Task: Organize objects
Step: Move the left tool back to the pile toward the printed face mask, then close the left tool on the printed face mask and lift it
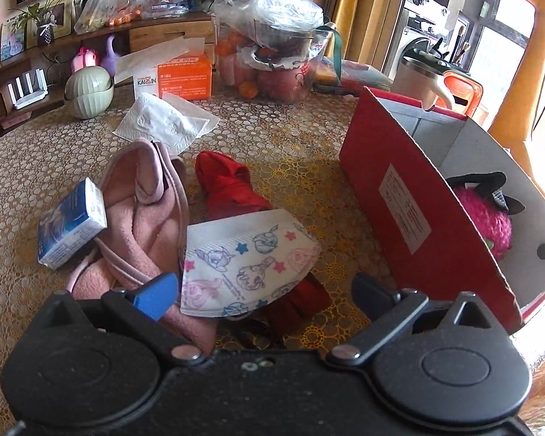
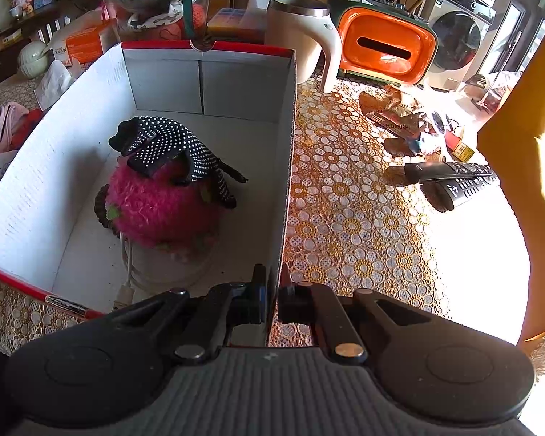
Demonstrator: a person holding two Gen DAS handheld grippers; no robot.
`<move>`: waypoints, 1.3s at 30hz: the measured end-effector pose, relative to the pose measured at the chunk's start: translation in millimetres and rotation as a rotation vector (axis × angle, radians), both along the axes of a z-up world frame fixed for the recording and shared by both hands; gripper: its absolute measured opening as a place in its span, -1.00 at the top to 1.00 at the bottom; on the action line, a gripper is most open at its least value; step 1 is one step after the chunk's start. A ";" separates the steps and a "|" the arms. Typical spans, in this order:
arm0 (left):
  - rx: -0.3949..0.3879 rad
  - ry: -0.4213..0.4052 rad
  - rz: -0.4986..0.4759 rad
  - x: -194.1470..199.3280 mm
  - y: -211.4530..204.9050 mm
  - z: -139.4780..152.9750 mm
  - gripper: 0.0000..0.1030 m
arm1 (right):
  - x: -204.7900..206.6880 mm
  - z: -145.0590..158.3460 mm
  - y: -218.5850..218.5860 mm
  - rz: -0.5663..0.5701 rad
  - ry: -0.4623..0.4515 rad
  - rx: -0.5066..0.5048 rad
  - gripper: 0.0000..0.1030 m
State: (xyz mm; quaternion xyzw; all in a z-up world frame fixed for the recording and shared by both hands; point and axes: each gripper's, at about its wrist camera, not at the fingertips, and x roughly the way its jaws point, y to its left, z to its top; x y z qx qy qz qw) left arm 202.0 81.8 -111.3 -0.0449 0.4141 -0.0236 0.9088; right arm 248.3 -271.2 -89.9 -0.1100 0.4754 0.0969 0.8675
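We see the left gripper (image 1: 265, 290), jaws spread, above a cartoon-print face mask (image 1: 243, 258); the right gripper (image 2: 270, 303) pinches the red cardboard box (image 2: 287, 152) wall (pink plush (image 2: 160, 203) inside).

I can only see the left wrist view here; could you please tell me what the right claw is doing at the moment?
Observer: The right claw is shut on the near wall of the red box, one finger on each side.
Operator: Thank you. What exactly lies inside?
Observer: A fuzzy pink toy with a black studded bow on top, resting over a coiled white cable.
Operator: And what is beyond the box's right side?
Observer: Two black remotes lie on the tablecloth there.
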 end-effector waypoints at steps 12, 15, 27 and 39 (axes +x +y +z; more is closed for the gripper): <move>0.068 0.045 0.024 24.3 -7.9 -19.3 -0.91 | 0.9 -3.2 0.3 -0.004 0.006 0.007 0.89; 0.093 0.051 0.019 26.7 -10.0 -23.1 -0.81 | 1.4 -3.6 0.2 -0.004 0.007 0.008 0.89; 0.079 0.019 0.026 20.3 -4.5 -19.3 -0.22 | 2.5 -4.4 0.5 -0.007 0.008 0.008 0.89; 0.005 -0.055 0.026 2.6 0.9 0.5 -0.09 | 2.9 -4.5 0.2 -0.006 0.007 0.006 0.89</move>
